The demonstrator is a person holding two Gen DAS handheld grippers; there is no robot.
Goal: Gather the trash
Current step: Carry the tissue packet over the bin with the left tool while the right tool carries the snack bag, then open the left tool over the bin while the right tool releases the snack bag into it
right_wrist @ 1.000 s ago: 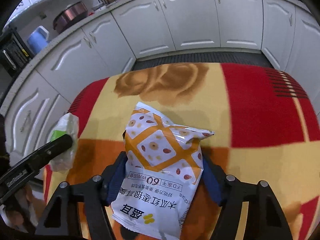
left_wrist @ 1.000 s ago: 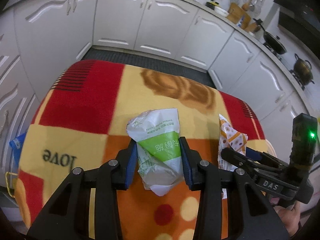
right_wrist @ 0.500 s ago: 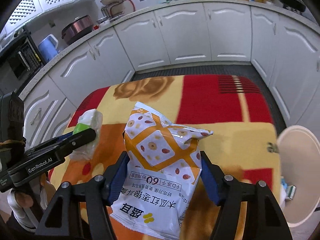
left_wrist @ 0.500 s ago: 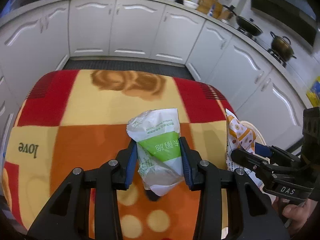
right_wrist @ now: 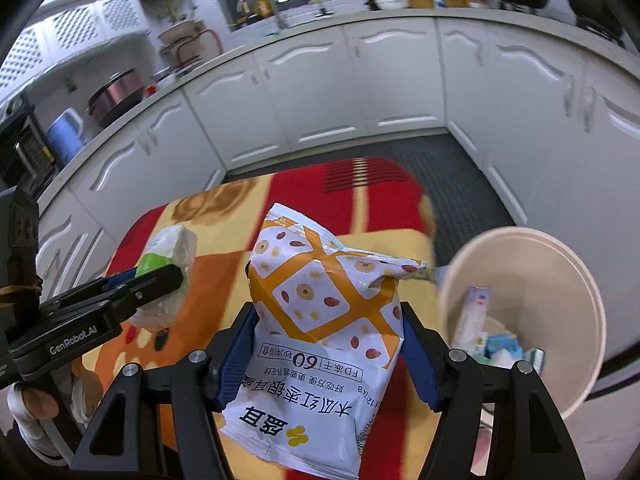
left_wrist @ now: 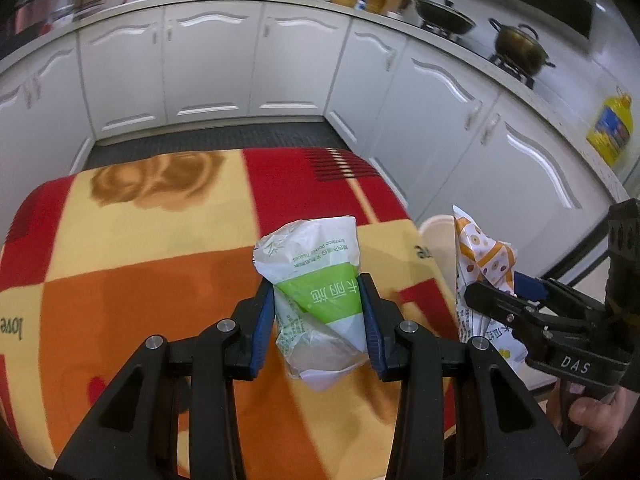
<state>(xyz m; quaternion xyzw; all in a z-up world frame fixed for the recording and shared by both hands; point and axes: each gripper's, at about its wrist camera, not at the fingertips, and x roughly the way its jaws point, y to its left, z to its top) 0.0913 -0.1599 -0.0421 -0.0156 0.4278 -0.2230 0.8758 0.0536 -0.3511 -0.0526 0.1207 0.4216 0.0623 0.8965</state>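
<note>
1. Left wrist view: left gripper (left_wrist: 318,320) pinches a tissue pack (left_wrist: 316,280) at frame centre, above the blanket (left_wrist: 120,260).
2. Right wrist view: right gripper (right_wrist: 330,354) clamps a snack bag (right_wrist: 324,316) at centre; bin (right_wrist: 528,280) at right.

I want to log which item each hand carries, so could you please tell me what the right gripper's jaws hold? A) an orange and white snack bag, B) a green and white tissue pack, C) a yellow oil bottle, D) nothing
A: in the right wrist view the right gripper has its jaws closed on the orange and white snack bag, next to the cream bin.
</note>
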